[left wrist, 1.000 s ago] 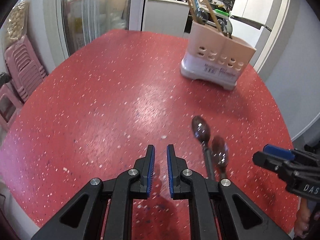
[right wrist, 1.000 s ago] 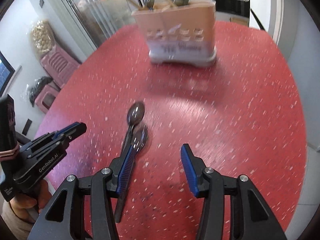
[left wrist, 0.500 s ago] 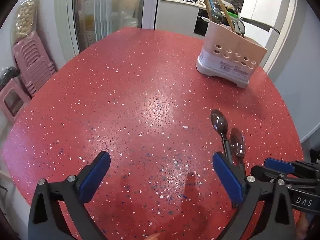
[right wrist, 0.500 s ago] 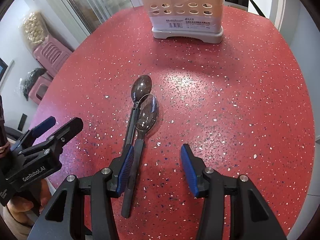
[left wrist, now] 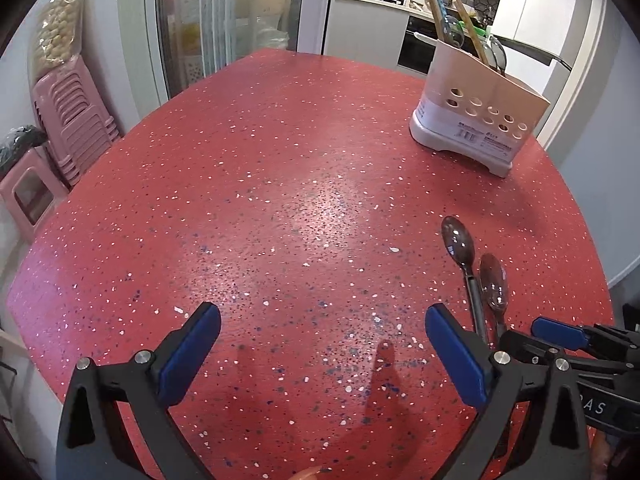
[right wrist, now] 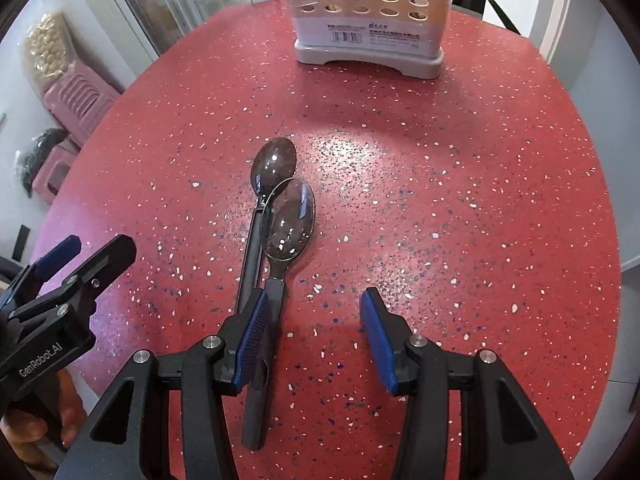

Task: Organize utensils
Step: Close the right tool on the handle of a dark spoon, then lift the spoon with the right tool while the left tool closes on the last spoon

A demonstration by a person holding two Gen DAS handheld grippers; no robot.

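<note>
Two dark spoons with black handles lie side by side on the red speckled table. The nearer spoon [right wrist: 289, 220] overlaps the farther spoon [right wrist: 274, 164]; both show in the left wrist view [left wrist: 494, 276] [left wrist: 458, 236]. My right gripper [right wrist: 314, 320] is open just above the table, its left finger over the spoon handles. My left gripper [left wrist: 322, 336] is wide open and empty, left of the spoons. A beige utensil holder [right wrist: 368, 12] with chopsticks and ladles stands at the far side, also in the left wrist view [left wrist: 478, 120].
The red table [left wrist: 260, 180] ends in a rounded edge. Stacked pink stools [left wrist: 68, 116] stand on the floor at the left, by a glass door. A kitchen counter is behind the holder.
My left gripper has opened from nearly shut to wide open. My right gripper has moved forward and lower over the spoon handles, staying open.
</note>
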